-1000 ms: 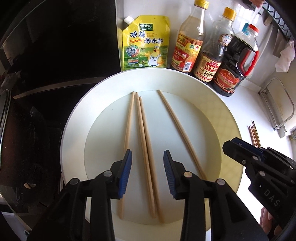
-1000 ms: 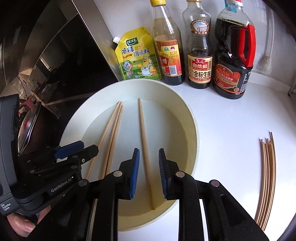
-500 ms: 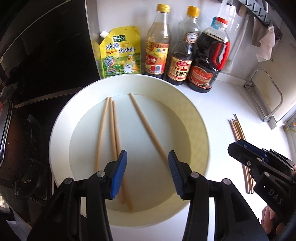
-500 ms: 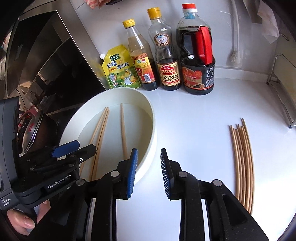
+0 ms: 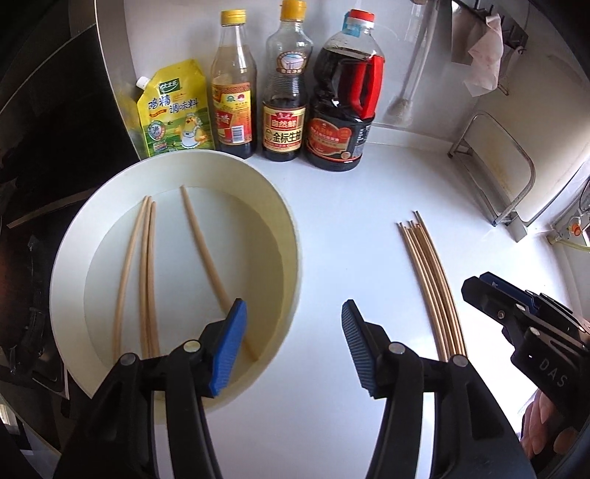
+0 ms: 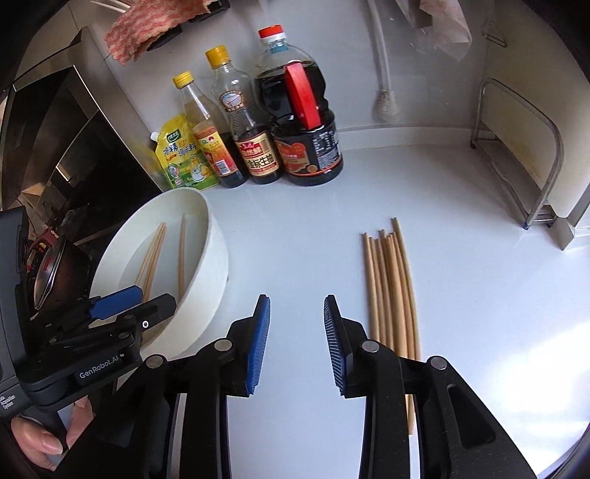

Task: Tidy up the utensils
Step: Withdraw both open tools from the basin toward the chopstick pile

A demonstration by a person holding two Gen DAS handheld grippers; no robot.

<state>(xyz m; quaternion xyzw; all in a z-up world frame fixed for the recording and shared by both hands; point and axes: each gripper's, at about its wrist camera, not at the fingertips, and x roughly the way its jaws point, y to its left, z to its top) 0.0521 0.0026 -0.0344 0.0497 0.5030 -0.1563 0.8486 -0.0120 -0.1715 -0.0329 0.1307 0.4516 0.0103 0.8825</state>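
Left wrist view looks straight down into the white bowl [image 5: 287,235], where four chopsticks [image 5: 147,272] lie: three close together and one apart to their right. The right wrist view sees that bowl [image 6: 217,265] only obliquely, at its left, but shows a patterned cloth [image 6: 147,29] hanging above the bottles [image 6: 298,121], which the other view lacks. A bundle of chopsticks [image 6: 391,287] lies on the white counter [image 6: 479,313], well right of the bowl. A second ago both grippers hung over the bowl; now both have shifted right of it, onto bare counter. The left gripper [image 5: 291,342] has its jaws spreading, wide apart, empty, one pad over the bowl's rim. The right gripper [image 6: 297,342] is also opening, narrower, holding nothing, just left of the bundle.
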